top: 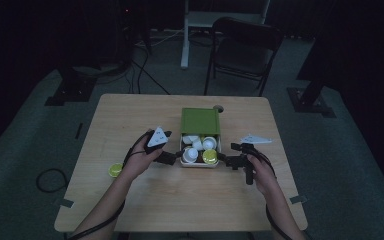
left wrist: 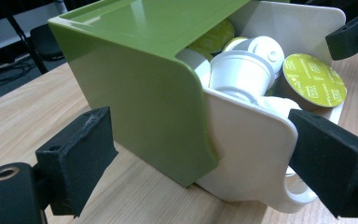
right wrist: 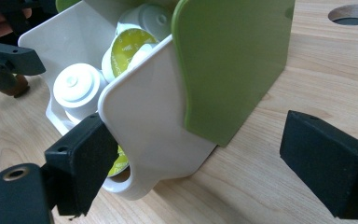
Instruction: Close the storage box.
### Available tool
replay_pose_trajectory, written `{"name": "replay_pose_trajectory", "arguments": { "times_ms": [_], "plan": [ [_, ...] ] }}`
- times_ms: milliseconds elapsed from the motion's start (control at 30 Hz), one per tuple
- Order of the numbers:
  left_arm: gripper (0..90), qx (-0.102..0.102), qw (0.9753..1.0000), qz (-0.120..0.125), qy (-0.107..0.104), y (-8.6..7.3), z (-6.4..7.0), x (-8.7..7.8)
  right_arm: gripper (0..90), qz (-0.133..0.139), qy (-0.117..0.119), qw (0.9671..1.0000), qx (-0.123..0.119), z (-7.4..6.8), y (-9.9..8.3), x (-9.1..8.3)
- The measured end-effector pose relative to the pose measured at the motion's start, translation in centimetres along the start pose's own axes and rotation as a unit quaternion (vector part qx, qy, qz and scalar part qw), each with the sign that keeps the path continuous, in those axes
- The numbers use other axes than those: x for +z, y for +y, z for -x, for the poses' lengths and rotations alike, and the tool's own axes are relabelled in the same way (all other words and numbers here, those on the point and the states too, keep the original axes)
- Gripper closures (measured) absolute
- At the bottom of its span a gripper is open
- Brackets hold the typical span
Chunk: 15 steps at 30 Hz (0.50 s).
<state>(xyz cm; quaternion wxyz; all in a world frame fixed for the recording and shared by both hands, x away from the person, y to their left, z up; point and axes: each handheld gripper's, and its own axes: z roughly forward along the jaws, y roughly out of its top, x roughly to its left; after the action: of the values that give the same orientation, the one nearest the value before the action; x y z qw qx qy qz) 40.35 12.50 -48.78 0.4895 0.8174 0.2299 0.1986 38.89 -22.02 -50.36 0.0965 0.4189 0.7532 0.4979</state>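
Observation:
A green box sleeve [top: 200, 121] lies mid-table with its white drawer [top: 199, 165] pulled out toward me. Inside lie several coffee capsules, some white [top: 208, 143] and one with a yellow-green lid [top: 209, 156]. My left gripper [top: 172, 159] stands open at the drawer's left front corner. In the left gripper view its gripper [left wrist: 205, 163] straddles the sleeve [left wrist: 140, 93] and the drawer wall [left wrist: 247, 149]. On the drawer's right side my right gripper [top: 225, 159] is open; in the right gripper view its gripper [right wrist: 205, 163] spans the drawer wall [right wrist: 149, 121] and the sleeve [right wrist: 233, 60].
A loose yellow-green capsule [top: 115, 170] lies on the table by my left wrist. A round cable hole [top: 218, 108] sits just behind the box. Beyond the table stand a folding chair [top: 245, 50] and a white desk leg [top: 184, 35].

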Motion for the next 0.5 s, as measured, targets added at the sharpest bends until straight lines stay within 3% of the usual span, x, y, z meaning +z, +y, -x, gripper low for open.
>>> {"name": "replay_pose_trajectory", "arguments": {
  "times_ms": [500],
  "plan": [
    [9.3, -0.005, 1.0, 0.001, 0.007, 0.1, -0.72, 0.59, 11.0, -0.005, -0.006, 1.0, 0.006, 0.57, 0.56, 0.57]
  ]
}}
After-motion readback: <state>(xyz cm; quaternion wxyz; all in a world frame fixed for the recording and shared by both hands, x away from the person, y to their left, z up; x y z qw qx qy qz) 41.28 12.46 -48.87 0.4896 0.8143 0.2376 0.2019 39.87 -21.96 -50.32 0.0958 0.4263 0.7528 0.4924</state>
